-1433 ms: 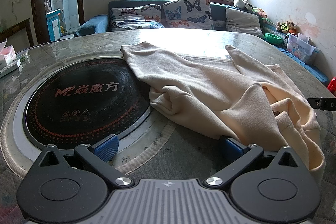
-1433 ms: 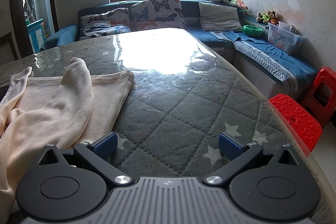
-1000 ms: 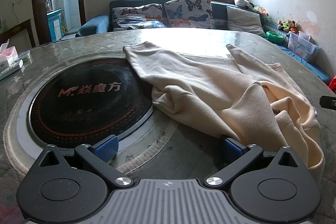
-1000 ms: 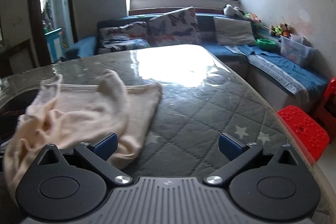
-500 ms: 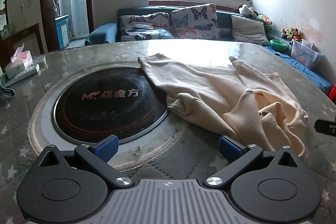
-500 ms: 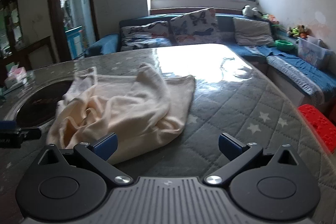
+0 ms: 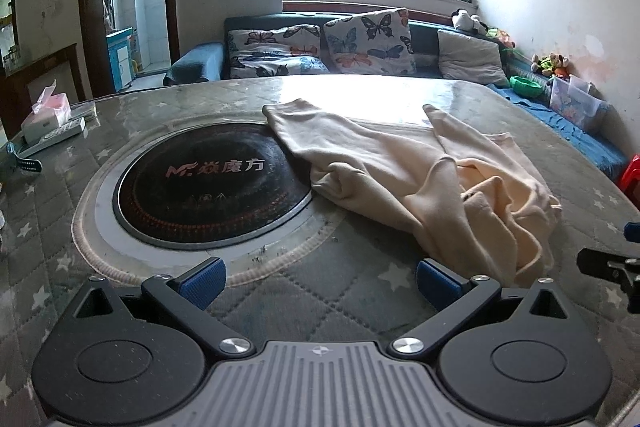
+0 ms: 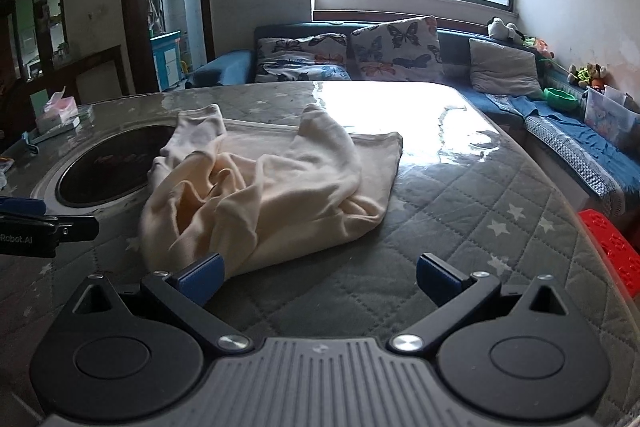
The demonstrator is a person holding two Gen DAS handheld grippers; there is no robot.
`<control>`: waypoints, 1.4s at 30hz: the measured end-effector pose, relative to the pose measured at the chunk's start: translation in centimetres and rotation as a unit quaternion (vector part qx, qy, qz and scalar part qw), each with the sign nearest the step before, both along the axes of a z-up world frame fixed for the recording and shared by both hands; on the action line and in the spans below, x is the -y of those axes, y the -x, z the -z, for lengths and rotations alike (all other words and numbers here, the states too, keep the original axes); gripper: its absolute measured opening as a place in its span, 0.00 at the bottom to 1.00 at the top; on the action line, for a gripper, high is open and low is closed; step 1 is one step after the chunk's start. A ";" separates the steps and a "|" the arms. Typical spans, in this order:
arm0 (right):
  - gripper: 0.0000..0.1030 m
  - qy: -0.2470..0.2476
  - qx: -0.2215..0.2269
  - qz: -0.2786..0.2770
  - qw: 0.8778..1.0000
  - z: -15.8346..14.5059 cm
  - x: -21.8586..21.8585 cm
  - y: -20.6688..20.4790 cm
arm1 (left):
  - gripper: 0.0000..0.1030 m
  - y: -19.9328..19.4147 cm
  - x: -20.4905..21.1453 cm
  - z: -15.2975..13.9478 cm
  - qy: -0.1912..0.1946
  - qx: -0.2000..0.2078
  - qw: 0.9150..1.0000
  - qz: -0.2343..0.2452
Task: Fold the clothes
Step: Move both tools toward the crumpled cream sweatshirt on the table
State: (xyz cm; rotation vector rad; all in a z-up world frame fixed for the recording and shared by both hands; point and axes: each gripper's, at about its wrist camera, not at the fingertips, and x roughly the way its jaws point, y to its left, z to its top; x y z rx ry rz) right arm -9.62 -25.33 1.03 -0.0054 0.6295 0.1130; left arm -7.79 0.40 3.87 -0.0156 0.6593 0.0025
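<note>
A cream sweater lies crumpled on the quilted grey table cover, one sleeve stretched over the rim of the black round cooktop. It also shows in the right wrist view, bunched at its near end. My left gripper is open and empty, just short of the sweater's near edge. My right gripper is open and empty, its left fingertip at the sweater's near hem. Each gripper shows at the edge of the other's view.
The cooktop is set into the table. A tissue box and small items lie at the far left edge. A sofa with butterfly cushions stands behind the table. A red stool stands at the right.
Both grippers have drawn back and risen from the table, so more of it shows. The right gripper has swung left to face the sweater. The sweater has not moved.
</note>
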 end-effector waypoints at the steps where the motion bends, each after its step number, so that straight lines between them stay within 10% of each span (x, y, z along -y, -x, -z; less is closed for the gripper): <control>1: 1.00 -0.001 0.000 -0.001 1.000 0.0 0.0 0.2 | 1.00 0.2 0.1 0.0 0.005 -0.002 1.000 0.029; 42: 1.00 0.007 -0.022 -0.021 1.000 0.5 -1.4 1.1 | 1.00 0.7 2.6 0.2 0.005 -0.036 0.998 0.058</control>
